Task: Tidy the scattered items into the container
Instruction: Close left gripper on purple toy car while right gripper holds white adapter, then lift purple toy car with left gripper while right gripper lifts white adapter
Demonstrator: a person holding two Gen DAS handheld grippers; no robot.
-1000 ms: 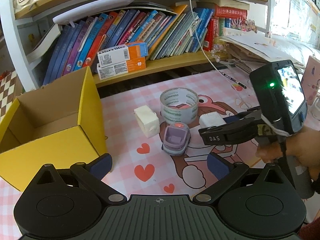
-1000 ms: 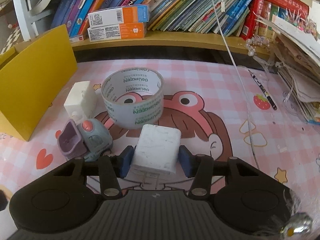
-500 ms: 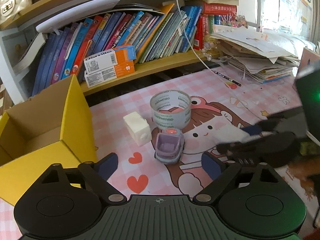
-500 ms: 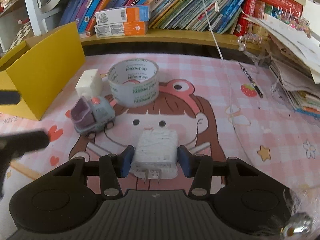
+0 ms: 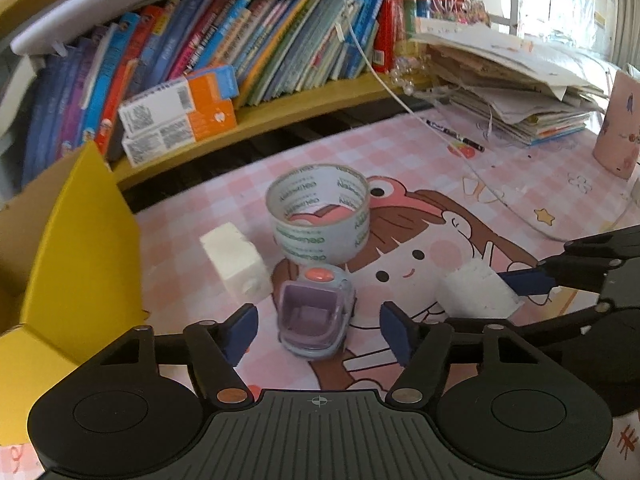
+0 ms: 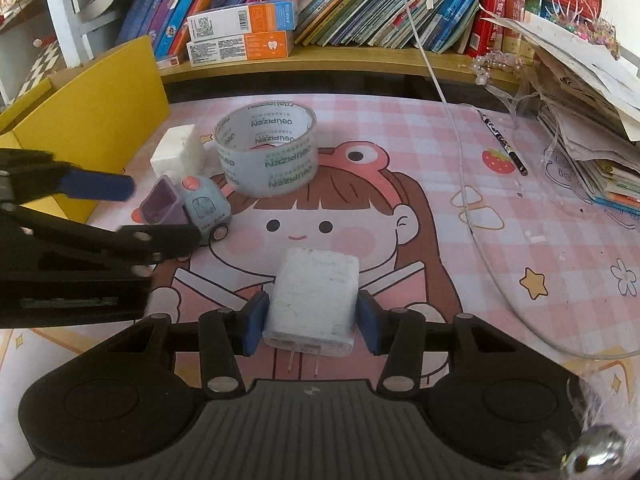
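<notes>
My right gripper (image 6: 311, 322) is shut on a white plug charger (image 6: 314, 298), held above the pink mat; the charger also shows in the left wrist view (image 5: 474, 290). My left gripper (image 5: 318, 330) is open, its fingers on either side of a purple-and-grey toy truck (image 5: 314, 316) on the mat; the truck also shows in the right wrist view (image 6: 188, 210). A tape roll (image 5: 320, 218) and a white block (image 5: 236, 262) lie just beyond the truck. The yellow cardboard box (image 5: 80, 248) stands open at the left.
A bookshelf (image 5: 240, 60) with books and two orange-and-white cartons (image 5: 180, 114) runs along the back. A white cable (image 6: 468, 184) crosses the mat. A paper stack (image 5: 512, 92) and a pink cup (image 5: 616, 136) are at the right. A pencil (image 6: 504, 142) lies by the papers.
My right gripper has lifted the charger and drawn back to the right. My left gripper has moved forward until its open fingers straddle the toy truck.
</notes>
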